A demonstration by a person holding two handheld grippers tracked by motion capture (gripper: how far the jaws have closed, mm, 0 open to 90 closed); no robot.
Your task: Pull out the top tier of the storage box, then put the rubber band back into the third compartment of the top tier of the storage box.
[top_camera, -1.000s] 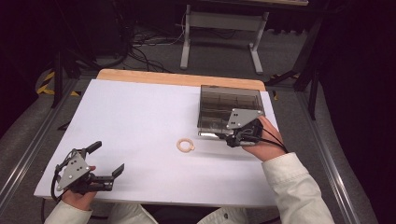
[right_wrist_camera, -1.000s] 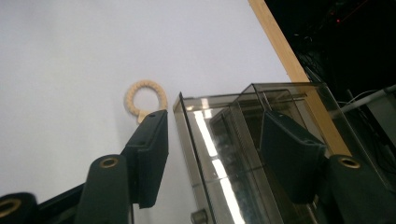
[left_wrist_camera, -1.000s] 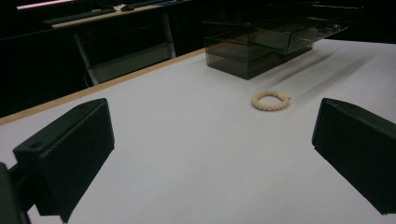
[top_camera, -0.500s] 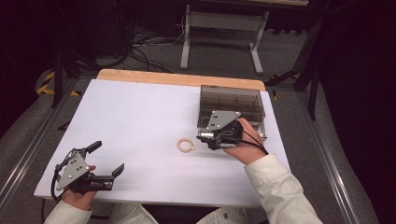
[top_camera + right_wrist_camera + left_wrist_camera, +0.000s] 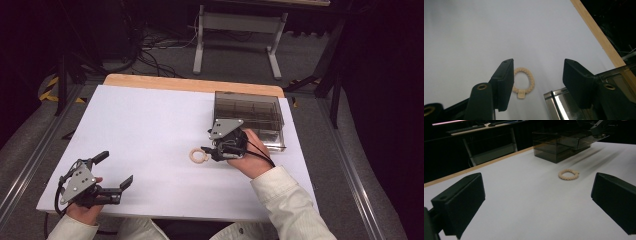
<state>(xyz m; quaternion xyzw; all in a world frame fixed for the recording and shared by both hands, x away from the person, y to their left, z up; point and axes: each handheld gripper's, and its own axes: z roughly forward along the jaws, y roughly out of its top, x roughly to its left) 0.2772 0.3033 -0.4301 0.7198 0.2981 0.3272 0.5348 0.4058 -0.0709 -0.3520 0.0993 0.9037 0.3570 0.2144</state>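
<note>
Right gripper [image 5: 209, 150] hovers, jaws half open and empty, just beside the small beige beaded ring [image 5: 198, 156] on the white table [image 5: 150, 120] (near the smoky clear plastic box [image 5: 250, 112]). Left gripper [image 5: 114, 170] rests wide open, well apart.

The high view is looking forward and down from above the person's side, taking in the whole white tabletop [image 5: 150, 125], with the floor and a metal stand beyond.

The left gripper view is riding low on the left claw [image 5: 536, 202], skimming almost level across the tabletop toward the smoky box [image 5: 559, 147] at the far side, with the beaded ring [image 5: 568, 174] at mid-distance.

The right gripper view is sitting close above the surface on the right claw [image 5: 537, 82], facing steeply down at the ring [image 5: 524, 81] and a corner of the box [image 5: 564, 105].

All three views are sharing the ring [image 5: 198, 155] and the box [image 5: 250, 117].
</note>
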